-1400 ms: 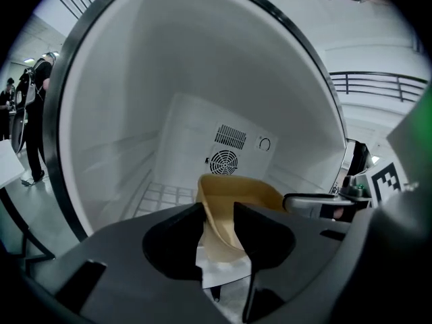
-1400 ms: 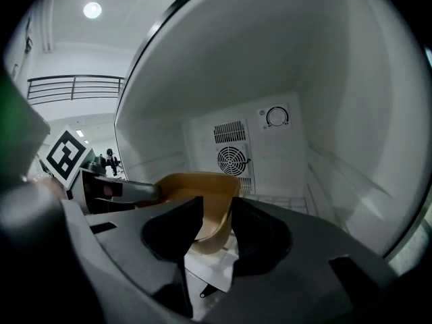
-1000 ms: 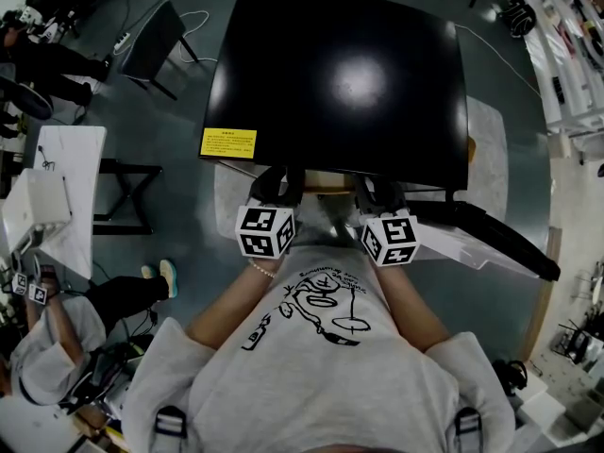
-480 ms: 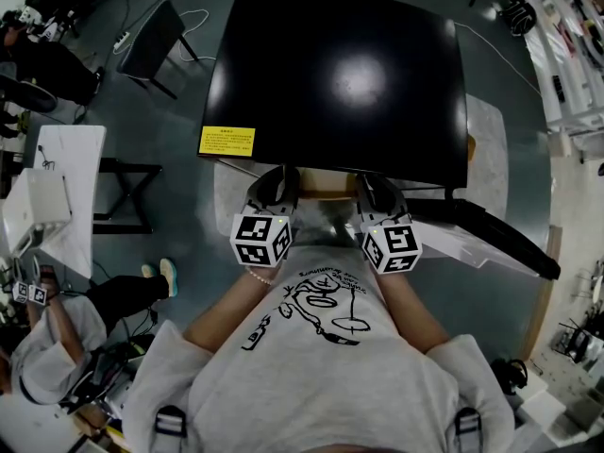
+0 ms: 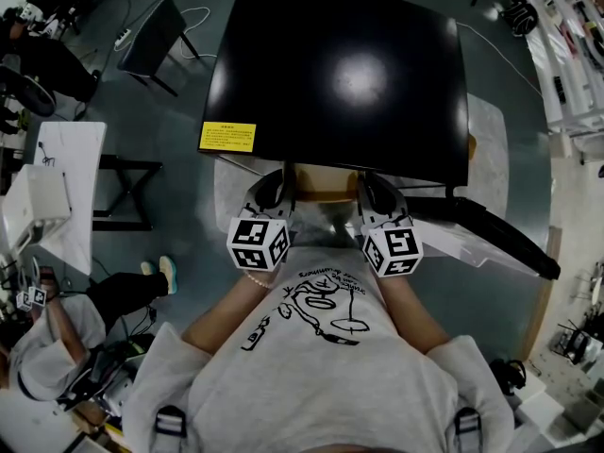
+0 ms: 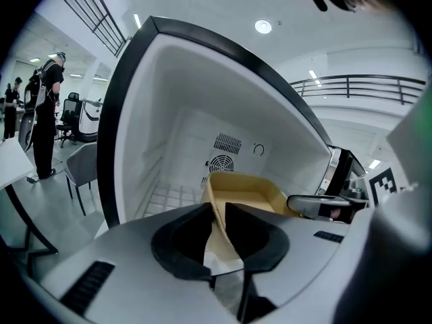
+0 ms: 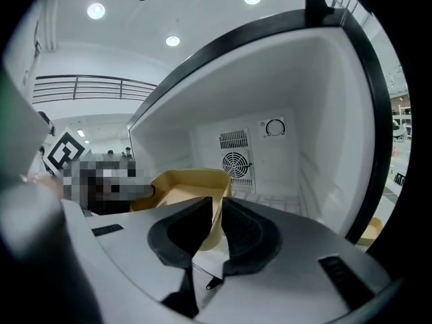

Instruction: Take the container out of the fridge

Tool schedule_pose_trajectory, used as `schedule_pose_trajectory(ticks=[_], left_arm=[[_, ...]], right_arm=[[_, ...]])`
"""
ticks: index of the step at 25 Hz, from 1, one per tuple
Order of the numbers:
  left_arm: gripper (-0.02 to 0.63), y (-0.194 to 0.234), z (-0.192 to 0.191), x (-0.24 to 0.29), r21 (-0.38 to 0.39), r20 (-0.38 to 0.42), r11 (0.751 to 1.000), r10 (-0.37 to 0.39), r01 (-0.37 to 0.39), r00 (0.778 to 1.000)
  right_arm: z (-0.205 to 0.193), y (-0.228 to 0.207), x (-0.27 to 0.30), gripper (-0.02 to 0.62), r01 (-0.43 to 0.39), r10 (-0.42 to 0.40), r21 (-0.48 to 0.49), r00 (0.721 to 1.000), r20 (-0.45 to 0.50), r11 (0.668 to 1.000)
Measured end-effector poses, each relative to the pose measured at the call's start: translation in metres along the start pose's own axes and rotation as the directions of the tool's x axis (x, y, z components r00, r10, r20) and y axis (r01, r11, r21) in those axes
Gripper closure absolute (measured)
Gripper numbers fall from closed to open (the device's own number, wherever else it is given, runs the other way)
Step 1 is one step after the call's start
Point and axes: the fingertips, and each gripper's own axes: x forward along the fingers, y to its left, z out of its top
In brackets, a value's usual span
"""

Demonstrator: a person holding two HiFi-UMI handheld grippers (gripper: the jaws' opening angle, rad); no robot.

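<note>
Tan container (image 6: pixel 251 193) sits just inside the open fridge (image 6: pixel 169 113), its side walls pinched by my left gripper (image 6: pixel 217 213) and right gripper (image 7: pixel 217 206), jaws just closed narrow; I judge uneven pulling could twist a thin wall free.

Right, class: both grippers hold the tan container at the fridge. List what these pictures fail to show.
- Fridge interior: head view, its black top covers it.
- Container floor near the front: both gripper views, the jaws cover it. Left gripper and right gripper have just been closing, each pinching a container wall.
- Rest of the container: head view, only a tan strip shows below the fridge top.
- Yellow label print: head view, too small.
</note>
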Motion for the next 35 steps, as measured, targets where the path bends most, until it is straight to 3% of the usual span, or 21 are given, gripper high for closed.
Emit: schedule_pose_trajectory(ticks=[35], left_arm=[[0.543, -0.006, -0.026, -0.021, -0.020, -0.035, 1.000, 0.021, -0.021, 0.999]], right_arm=[[-0.023, 0.012, -0.019, 0.540, -0.029, 0.029, 0.021, 0.999, -0.036, 0.999]])
